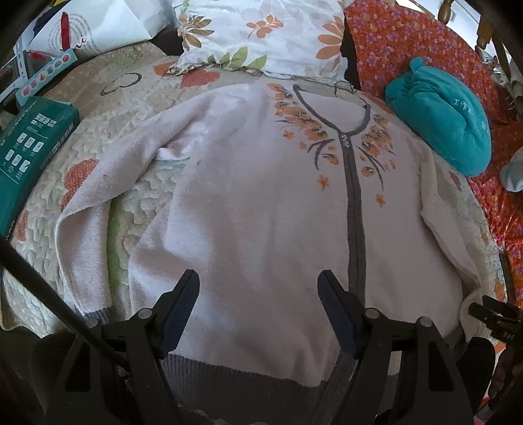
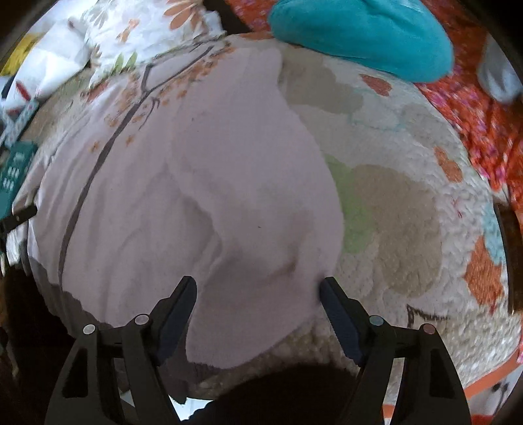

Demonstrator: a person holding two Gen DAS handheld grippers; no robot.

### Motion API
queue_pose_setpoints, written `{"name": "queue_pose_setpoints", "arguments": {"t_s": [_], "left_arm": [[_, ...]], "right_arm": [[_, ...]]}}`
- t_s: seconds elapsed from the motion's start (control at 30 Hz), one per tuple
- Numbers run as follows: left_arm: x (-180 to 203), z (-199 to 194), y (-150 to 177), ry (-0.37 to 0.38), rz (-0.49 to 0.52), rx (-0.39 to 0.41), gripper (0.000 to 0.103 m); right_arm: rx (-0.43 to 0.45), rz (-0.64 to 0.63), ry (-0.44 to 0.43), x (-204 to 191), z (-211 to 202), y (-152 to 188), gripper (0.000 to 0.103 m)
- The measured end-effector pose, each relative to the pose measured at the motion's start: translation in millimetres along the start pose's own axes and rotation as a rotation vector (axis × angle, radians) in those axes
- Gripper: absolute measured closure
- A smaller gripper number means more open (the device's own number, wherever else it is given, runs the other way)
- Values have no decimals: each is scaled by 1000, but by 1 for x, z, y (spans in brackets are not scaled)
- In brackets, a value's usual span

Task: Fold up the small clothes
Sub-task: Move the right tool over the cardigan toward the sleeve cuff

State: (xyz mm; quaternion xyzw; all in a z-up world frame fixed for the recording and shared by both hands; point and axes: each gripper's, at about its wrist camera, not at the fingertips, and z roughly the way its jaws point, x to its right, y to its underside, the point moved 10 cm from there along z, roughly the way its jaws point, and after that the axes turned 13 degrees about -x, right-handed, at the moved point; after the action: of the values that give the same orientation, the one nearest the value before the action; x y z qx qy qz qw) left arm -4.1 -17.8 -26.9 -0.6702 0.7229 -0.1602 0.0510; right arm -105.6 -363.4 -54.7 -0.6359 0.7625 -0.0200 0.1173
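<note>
Bed cover (image 1: pixel 108 108): soft and bumpy, cream, with orange, green and tan shapes. It fills most of both views.
Pillow (image 1: pixel 258 36): white with orange flowers and green leaves, at 12 o'clock in the left wrist view, just past the neck of the cardigan.
Orange cloth (image 1: pixel 408 42): red-orange with little purple flowers, at 1 to 3 o'clock, beside the bed cover.
Teal bundle (image 1: pixel 441 124): fluffy blue-green cloth, rolled up, at 2 o'clock, lying on the orange cloth and near the cardigan's shoulder. Some pale marks are on it, too small to read.
Green box (image 1: pixel 26 153): at 9 o'clock on the bed cover, with small white pictures and words I cannot read.
White bag (image 1: pixel 98 29): at 11 o'clock, with a red shape and curly letters that look like "ni".
Cardigan (image 1: pixel 261 202): pale pink, lying flat and face up in the middle of the bed cover. It has a grey strip down the front, grey bottom edge, and orange flowers by the neck. One sleeve lies out toward 9 o'clock. The other sleeve is folded in along the side at 3 o'clock.
Left gripper (image 1: pixel 258 284): fingers apart, over the lower part of the cardigan, nothing pinched.
Right gripper (image 2: pixel 258 287): fingers apart, over the pink sleeve edge, where it meets the bed cover. This view is blurry. I cannot tell if the tips touch the cloth.
</note>
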Motion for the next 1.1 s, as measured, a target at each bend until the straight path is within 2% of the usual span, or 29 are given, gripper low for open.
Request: {"name": "queue_pose_setpoints", "arguments": {"t_s": [0.07, 0.13, 0.2, 0.23, 0.33, 0.4, 0.43, 0.5, 0.63, 0.73, 0.77, 0.83, 0.9, 0.97, 1.03, 1.1], "left_arm": [[0, -1, 0, 1, -7, 1, 29], [1, -1, 1, 3, -8, 2, 29], [4, 0, 2, 3, -9, 0, 29], [8, 0, 3, 8, -2, -5, 29], [19, -2, 7, 10, 20, -7, 29], [22, -6, 8, 3, 29, -2, 29], [23, -9, 8, -4, 32, 2, 29], [21, -13, 7, -10, 31, 7, 29], [14, -25, 2, -15, 10, 31, 29], [12, -28, -1, -19, 0, 40, 29], [12, -27, 0, -18, -2, 38, 29], [13, -26, 1, -12, -4, 28, 29], [14, -26, 4, -12, 7, 25, 29], [13, -25, 6, -23, 11, 24, 29], [12, -21, 7, -20, 8, 14, 29], [12, -18, 7, -12, 4, 2, 29]], "right_arm": [[27, 70, -16, 15, -10, 4, 21], [14, 137, 4, 30, -7, 7, 21], [-32, 179, 5, 37, 3, 9, 37], [-70, 196, -15, 36, 13, 10, 50], [-101, 183, -46, 29, 25, 3, 57], [-95, 148, -75, 21, 22, -3, 77], [-92, 131, -103, 17, 19, -5, 94], [-61, 119, -85, 24, 3, -14, 94], [57, 162, 68, 75, -49, -37, 94], [136, 227, 273, 129, -86, -60, 93], [146, 264, 374, 154, -93, -67, 89], [121, 340, 442, 189, -93, -67, 76], [139, 426, 369, 211, -96, -58, 75], [181, 496, 264, 221, -99, -45, 68], [212, 536, 194, 224, -95, -31, 64], [243, 577, 61, 218, -87, -17, 64]]}}
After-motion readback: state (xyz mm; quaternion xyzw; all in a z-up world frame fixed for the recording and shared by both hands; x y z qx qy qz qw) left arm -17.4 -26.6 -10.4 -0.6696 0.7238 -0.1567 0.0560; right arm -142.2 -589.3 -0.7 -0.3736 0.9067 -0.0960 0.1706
